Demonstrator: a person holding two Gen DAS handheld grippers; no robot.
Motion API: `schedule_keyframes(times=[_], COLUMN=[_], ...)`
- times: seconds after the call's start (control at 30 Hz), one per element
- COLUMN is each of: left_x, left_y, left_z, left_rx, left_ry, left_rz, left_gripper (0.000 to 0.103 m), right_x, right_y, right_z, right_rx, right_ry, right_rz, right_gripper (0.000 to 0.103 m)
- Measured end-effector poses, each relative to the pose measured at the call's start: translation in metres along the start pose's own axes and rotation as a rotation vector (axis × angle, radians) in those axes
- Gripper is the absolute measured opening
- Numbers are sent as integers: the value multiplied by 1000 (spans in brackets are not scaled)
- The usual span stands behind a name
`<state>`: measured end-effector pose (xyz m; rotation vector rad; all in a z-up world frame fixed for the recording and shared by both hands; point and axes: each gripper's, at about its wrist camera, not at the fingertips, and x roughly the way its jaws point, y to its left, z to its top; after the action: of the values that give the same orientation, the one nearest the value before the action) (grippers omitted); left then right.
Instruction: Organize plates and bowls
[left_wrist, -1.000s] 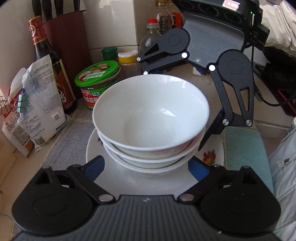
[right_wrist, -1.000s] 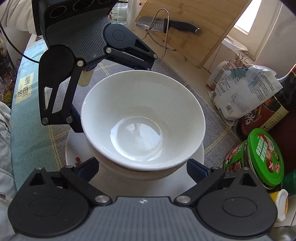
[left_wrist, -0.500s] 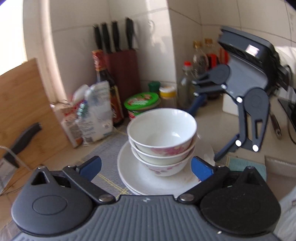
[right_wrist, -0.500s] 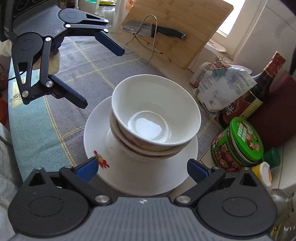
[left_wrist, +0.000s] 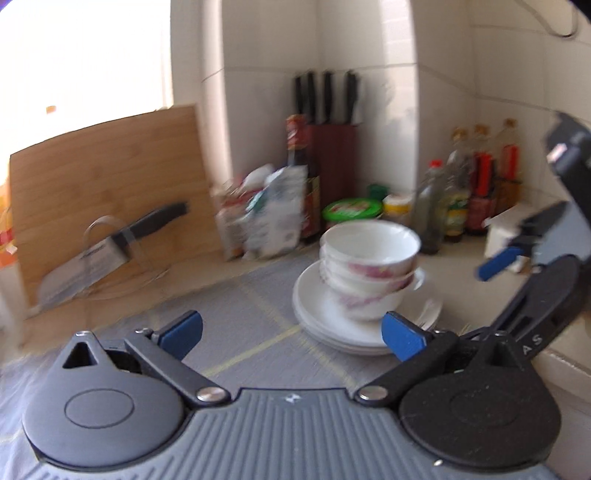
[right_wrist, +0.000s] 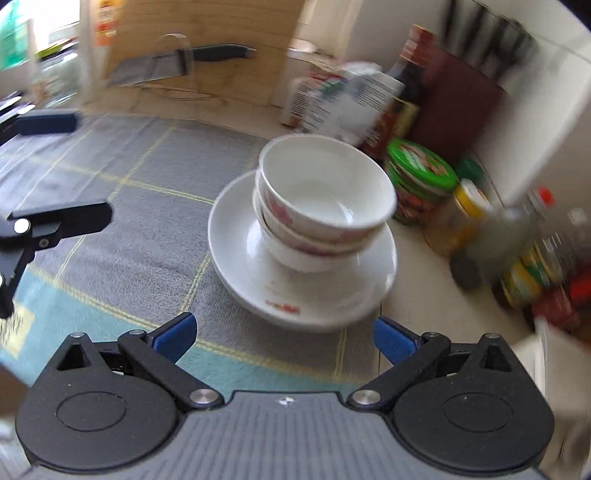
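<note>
Left wrist view: left gripper (left_wrist: 291, 332) spread wide, holding nothing; stacked bowls (left_wrist: 369, 266) on plates (left_wrist: 317, 314) at one o'clock, near the right fingertip. Right wrist view: right gripper (right_wrist: 284, 334) likewise spread and empty; bowls at twelve o'clock on the checked mat (right_wrist: 147, 206), probably nearer this side, though blurred.
</note>
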<state>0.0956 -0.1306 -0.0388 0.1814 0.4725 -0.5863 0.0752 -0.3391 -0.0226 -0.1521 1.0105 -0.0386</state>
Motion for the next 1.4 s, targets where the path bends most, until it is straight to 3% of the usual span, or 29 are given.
schedule_keyframes(times=[0.13, 0.27, 0.53, 0.9, 1.4], left_x=[-16, -26, -37, -50, -52], left_y=[7, 9, 11, 3, -3], left_z=[3, 9, 15, 28, 28], left_rx=[-62, -98, -155, -159, -176], left_ry=[76, 131, 171, 120, 132], left_rz=[27, 82, 117, 131, 125], left_gripper=[102, 102, 102, 102, 102], right_x=[-19, -44, -71, -88, -92], right_y=[6, 10, 11, 15, 14], right_z=[-12, -15, -16, -15, -21], right_rx=[202, 342, 459, 431, 431], right_ry=[14, -52, -113, -175, -169], right_rz=[-52, -86, -85, -119, -124], right_gripper=[103, 103, 103, 103, 103])
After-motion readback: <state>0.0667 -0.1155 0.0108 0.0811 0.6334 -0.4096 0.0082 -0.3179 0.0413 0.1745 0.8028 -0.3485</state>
